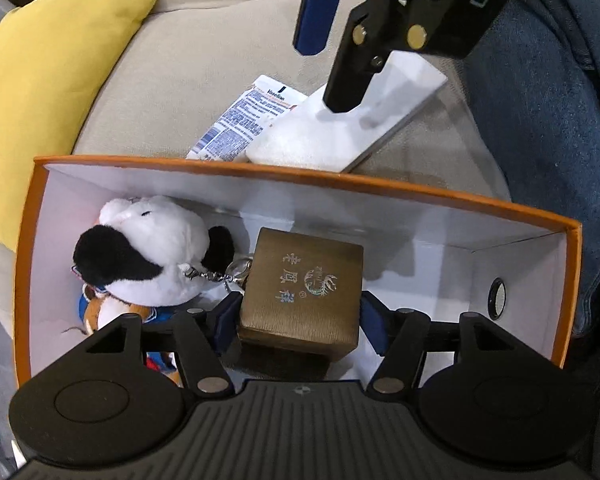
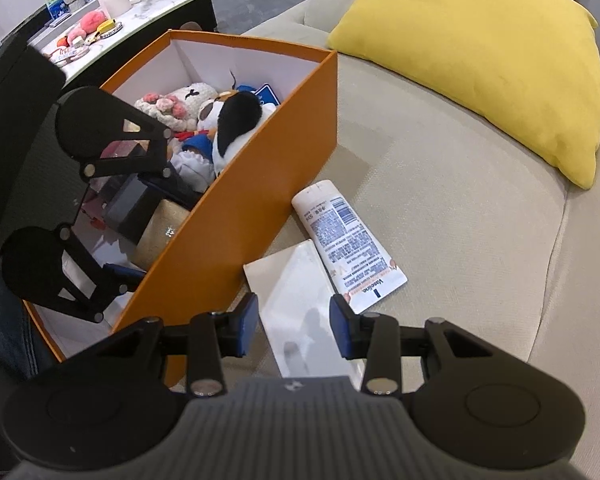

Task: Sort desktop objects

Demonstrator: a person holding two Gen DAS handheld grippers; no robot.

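Note:
My left gripper (image 1: 298, 316) is shut on a bronze square box (image 1: 302, 292) and holds it inside the orange storage box (image 1: 260, 170). A black-and-white plush toy (image 1: 152, 252) with a keychain lies in the storage box to the left. My right gripper (image 2: 294, 328) is open above a flat white box (image 2: 300, 312) on the beige sofa, next to the orange storage box (image 2: 236, 216). A white Vaseline tube (image 2: 346, 240) lies beside the flat box. In the left wrist view the right gripper (image 1: 340, 40) hangs over the flat white box (image 1: 340, 120) and the tube (image 1: 248, 120).
A yellow cushion (image 2: 496, 56) rests on the sofa at the back. Several plush toys (image 2: 204, 120) fill the far end of the storage box. A ring (image 1: 497, 298) lies in its right corner. A white table (image 2: 100, 20) with small items stands beyond. Blue jeans (image 1: 548, 120) are at the right.

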